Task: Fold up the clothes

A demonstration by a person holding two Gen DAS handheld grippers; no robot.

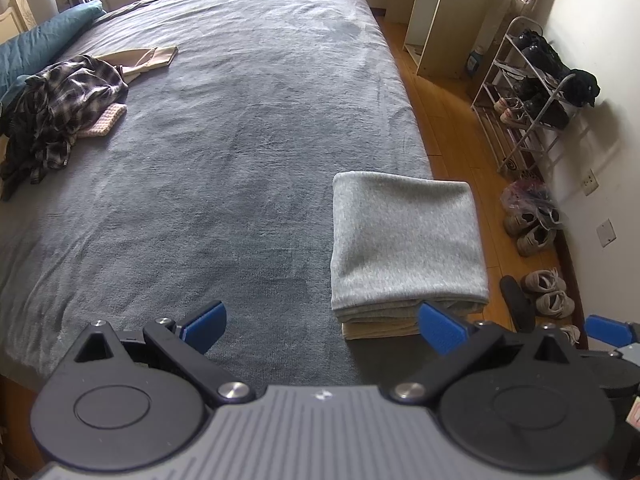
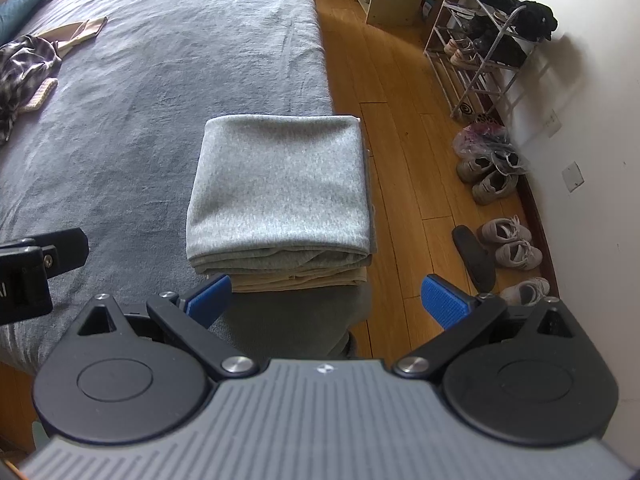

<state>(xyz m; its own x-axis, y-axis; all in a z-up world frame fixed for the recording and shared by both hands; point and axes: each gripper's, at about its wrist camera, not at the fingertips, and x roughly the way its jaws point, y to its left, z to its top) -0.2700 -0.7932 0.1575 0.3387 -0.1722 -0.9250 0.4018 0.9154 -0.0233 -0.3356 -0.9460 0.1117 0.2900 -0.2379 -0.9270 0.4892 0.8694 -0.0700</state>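
Clothes (image 2: pixel 280 184) sit folded in a neat pile on my bed (image 1: pixel 200 140); both my left claw (image 1: pixel 322 320) and right claw (image 2: pixel 326 296) are wide apart, holding nothing.

folded grey garment (image 1: pixel 406 236), bed edge (image 1: pixel 416 136), claw (image 1: pixel 322 322) empty

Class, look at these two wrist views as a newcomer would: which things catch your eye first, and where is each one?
First, the folded grey garment stacked on a folded beige one at the bed's near right edge. Next, the unfolded heap with a plaid shirt far left near the teal pillow. Both claws, left and right, are open and empty.
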